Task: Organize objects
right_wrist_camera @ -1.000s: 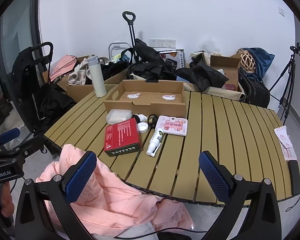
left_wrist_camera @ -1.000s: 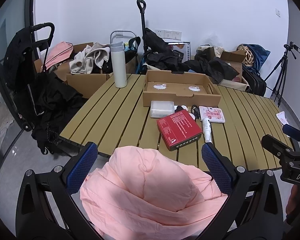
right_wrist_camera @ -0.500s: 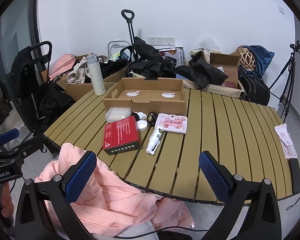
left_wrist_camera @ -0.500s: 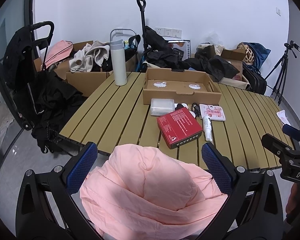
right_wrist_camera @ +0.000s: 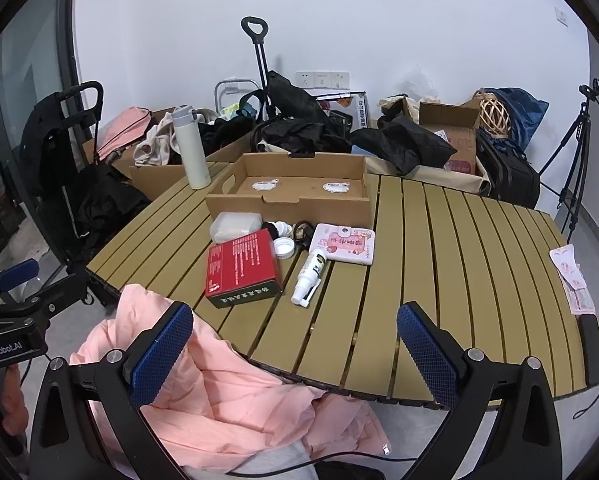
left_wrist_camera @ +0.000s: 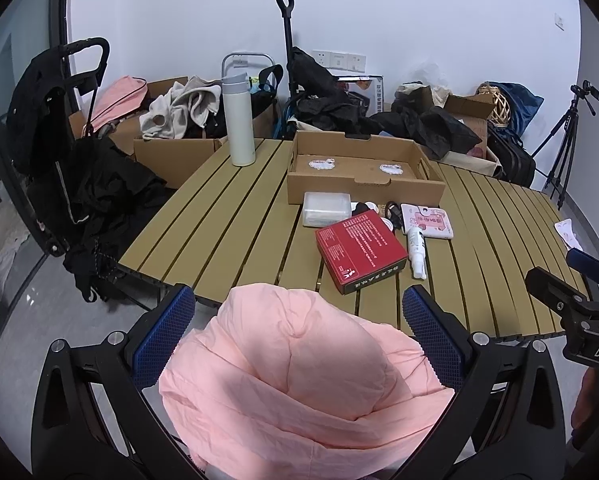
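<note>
An open cardboard tray (left_wrist_camera: 361, 178) (right_wrist_camera: 295, 196) sits on the slatted wooden table (left_wrist_camera: 227, 220) (right_wrist_camera: 459, 248). In front of it lie a red box (left_wrist_camera: 361, 252) (right_wrist_camera: 241, 268), a translucent plastic case (left_wrist_camera: 325, 209) (right_wrist_camera: 235, 226), a white spray bottle (left_wrist_camera: 417, 252) (right_wrist_camera: 309, 274), a pink-white wallet (left_wrist_camera: 427, 220) (right_wrist_camera: 345, 244), white caps and a small black item. My left gripper (left_wrist_camera: 297, 320) is open over a pink jacket (left_wrist_camera: 299, 384) (right_wrist_camera: 203, 384) at the table's near edge. My right gripper (right_wrist_camera: 293, 332) is open and empty above the near edge.
A white thermos (left_wrist_camera: 238, 120) (right_wrist_camera: 190, 148) stands at the far left of the table. Pink paper packets (right_wrist_camera: 571, 280) and a black strip (right_wrist_camera: 591, 352) lie at its right edge. Boxes of clothes, bags, a stroller (left_wrist_camera: 59, 120) and a tripod (right_wrist_camera: 579, 152) surround the table.
Both views have shifted only slightly. Nothing on the table has moved and both grippers stay open.
</note>
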The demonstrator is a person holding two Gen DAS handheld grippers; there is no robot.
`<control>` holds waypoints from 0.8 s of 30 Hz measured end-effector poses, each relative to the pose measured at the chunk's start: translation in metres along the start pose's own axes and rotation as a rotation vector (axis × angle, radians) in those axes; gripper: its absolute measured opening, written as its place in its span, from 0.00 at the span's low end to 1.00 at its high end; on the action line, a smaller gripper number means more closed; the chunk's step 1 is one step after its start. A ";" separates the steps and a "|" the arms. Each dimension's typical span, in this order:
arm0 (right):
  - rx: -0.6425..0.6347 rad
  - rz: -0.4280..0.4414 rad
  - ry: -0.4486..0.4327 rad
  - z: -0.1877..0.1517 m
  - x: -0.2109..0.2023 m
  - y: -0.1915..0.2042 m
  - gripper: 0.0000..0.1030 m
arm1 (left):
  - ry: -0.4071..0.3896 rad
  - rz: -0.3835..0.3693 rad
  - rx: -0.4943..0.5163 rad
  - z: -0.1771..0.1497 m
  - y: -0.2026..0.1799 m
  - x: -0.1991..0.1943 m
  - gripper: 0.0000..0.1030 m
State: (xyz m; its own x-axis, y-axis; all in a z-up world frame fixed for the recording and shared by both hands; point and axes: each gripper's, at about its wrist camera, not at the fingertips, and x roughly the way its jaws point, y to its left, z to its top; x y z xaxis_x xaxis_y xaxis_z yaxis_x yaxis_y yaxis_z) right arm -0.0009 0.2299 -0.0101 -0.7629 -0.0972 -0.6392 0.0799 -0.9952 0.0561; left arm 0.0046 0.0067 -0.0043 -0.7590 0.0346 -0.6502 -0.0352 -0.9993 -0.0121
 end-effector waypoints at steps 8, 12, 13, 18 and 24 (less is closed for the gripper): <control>0.003 0.003 0.003 -0.001 0.001 0.000 1.00 | 0.001 0.000 0.000 0.000 0.000 0.000 1.00; 0.012 0.007 -0.002 -0.002 0.001 -0.001 1.00 | 0.004 0.002 -0.001 -0.001 0.000 0.001 1.00; 0.020 0.019 -0.010 -0.003 0.000 -0.002 1.00 | 0.006 0.003 -0.003 -0.001 0.001 0.002 1.00; 0.073 0.096 0.006 -0.005 0.004 -0.009 1.00 | 0.014 0.008 -0.013 -0.002 0.004 0.006 1.00; 0.042 0.107 -0.013 -0.006 0.005 -0.002 1.00 | 0.001 0.009 -0.011 0.000 0.005 0.009 1.00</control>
State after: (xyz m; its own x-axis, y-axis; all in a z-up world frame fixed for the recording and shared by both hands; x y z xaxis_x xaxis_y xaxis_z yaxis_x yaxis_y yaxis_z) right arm -0.0011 0.2315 -0.0178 -0.7597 -0.2030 -0.6178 0.1346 -0.9785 0.1560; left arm -0.0026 0.0024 -0.0099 -0.7587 0.0252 -0.6509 -0.0211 -0.9997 -0.0142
